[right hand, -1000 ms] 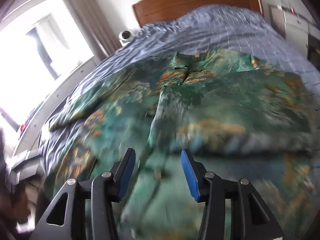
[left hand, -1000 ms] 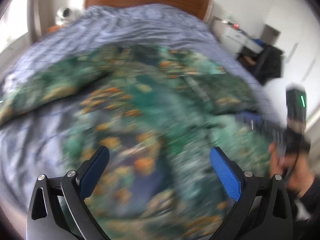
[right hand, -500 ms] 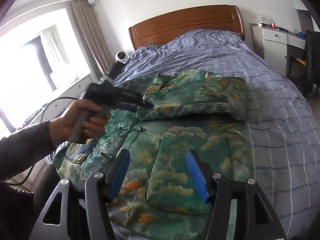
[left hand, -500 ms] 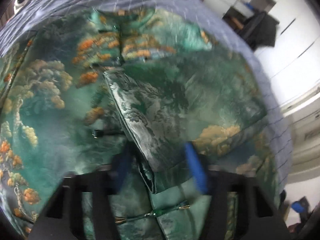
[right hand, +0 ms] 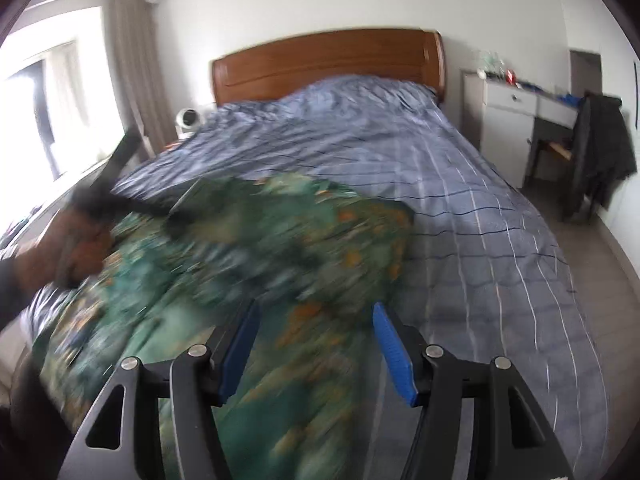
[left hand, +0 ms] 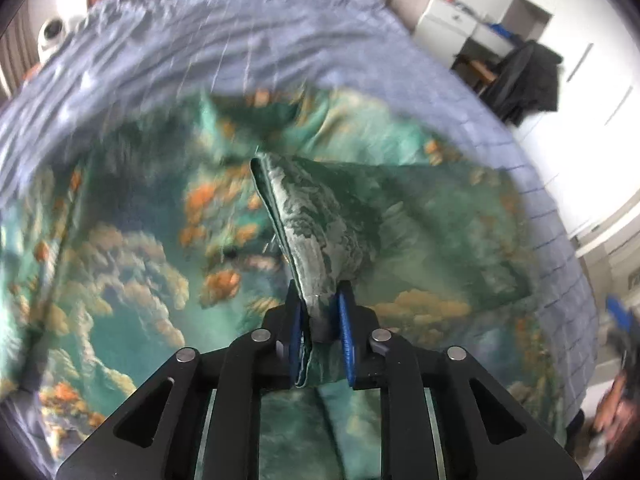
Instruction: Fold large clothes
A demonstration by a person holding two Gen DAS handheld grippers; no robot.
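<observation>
One big bed with a wrinkled blue checked duvet (right hand: 460, 208) fills most of both views, with one brown wooden headboard (right hand: 328, 64) at the far end, well beyond both tools. Spread on the near half is the one garment, a large green satin robe with orange and cream cloud-and-tree print (left hand: 132, 248), lying right under and ahead of both grippers. A folded flap of it runs up the middle from the left tool. Off to the right of the right tool there's one white desk (right hand: 516, 100) and one dark jacket draped over a chair (right hand: 600, 148).

The left gripper (left hand: 320, 320) has just been closing, and its two blue pads are now narrow, pinching that folded edge of the robe. The right gripper (right hand: 316, 344) sits about half-wide above the robe, nothing between its pads. The hand holding the left tool is a blur at that view's left edge.
</observation>
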